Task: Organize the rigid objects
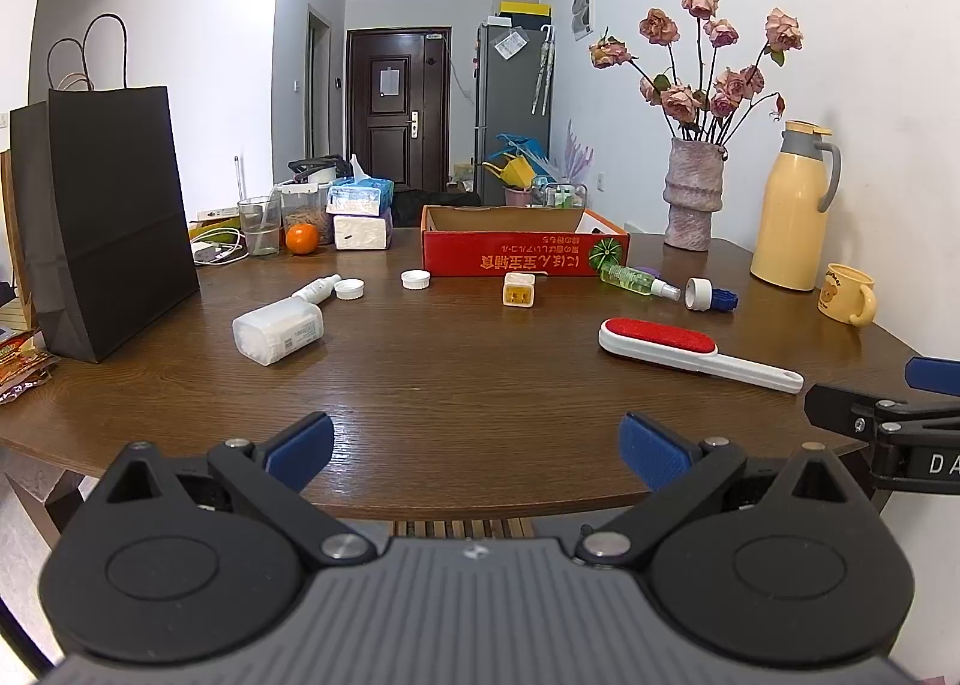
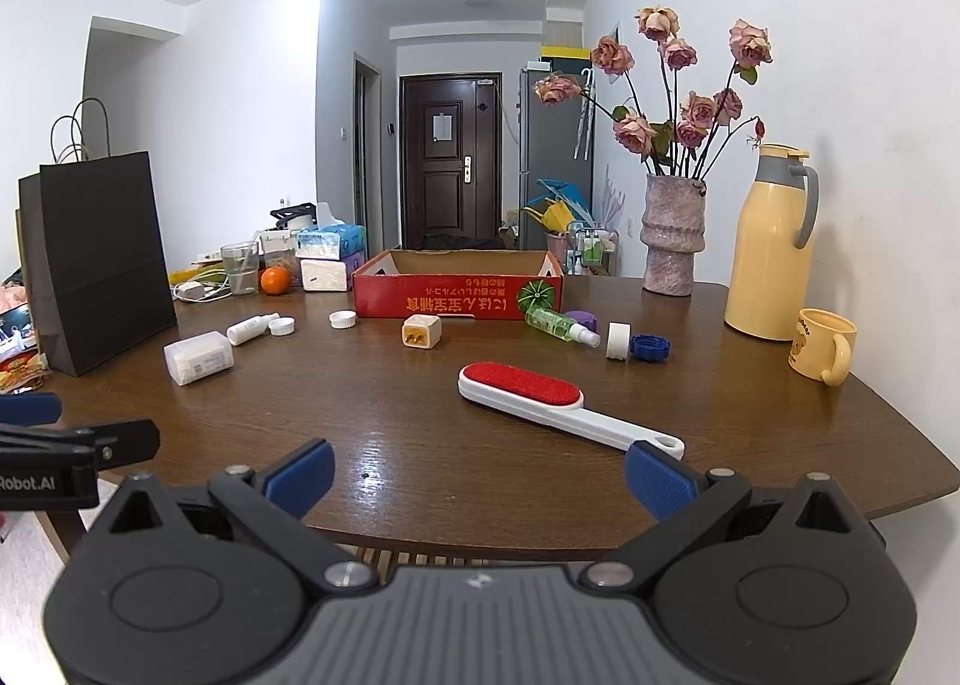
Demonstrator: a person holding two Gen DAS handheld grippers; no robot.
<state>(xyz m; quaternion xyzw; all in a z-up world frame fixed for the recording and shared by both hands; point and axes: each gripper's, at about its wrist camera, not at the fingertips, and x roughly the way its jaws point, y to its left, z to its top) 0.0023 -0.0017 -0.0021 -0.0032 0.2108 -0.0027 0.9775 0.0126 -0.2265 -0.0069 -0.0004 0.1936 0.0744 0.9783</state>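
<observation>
Jaws of both the left gripper and the right gripper spread wide and empty at the near edge of the bench; sorting judged not begun. Ahead, left to right, all loose: cotton-swab box, small white bottle, two white caps, yellow plug adapter, green spray bottle, white and blue caps, lint brush just beyond the right jaws. Red cardboard box, farther ahead, shows nothing inside as far as visible.

Black paper bag, vase of roses, yellow thermos, mug.
</observation>
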